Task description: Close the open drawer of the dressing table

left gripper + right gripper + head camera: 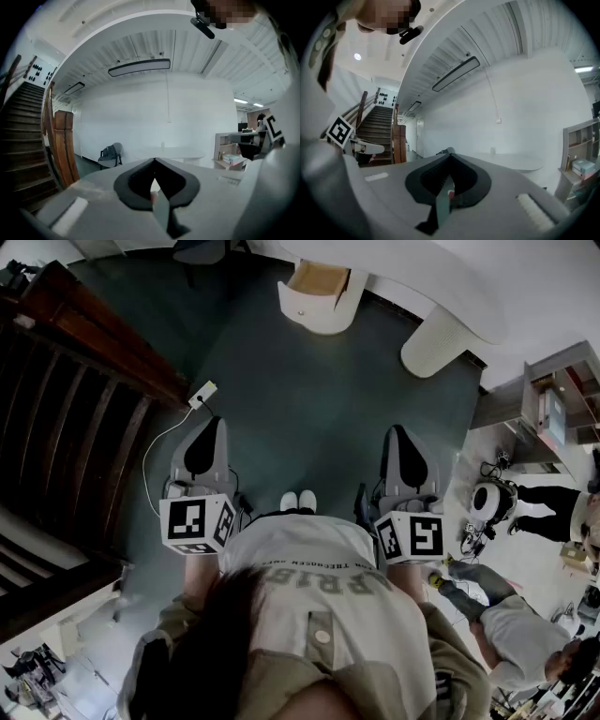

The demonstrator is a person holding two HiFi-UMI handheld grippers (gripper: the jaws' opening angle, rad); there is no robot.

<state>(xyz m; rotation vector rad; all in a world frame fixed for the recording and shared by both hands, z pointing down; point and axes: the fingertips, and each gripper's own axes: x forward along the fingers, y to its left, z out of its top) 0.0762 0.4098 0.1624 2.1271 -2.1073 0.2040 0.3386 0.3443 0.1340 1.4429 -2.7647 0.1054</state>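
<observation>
Left gripper (212, 432) and right gripper (397, 435): jaws together, nothing held, both near the body. The open drawer (317, 279) sits far ahead at the dressing table (450, 287), well apart from them. Likely fault: an off-centre push could skew and jam it.

Wood-lined drawer (317, 277) open in the white dressing table (436, 277), far ahead

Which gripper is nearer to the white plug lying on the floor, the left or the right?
Left. The plug lies just ahead of the left gripper; the right gripper is held far off to the plug's right.
</observation>
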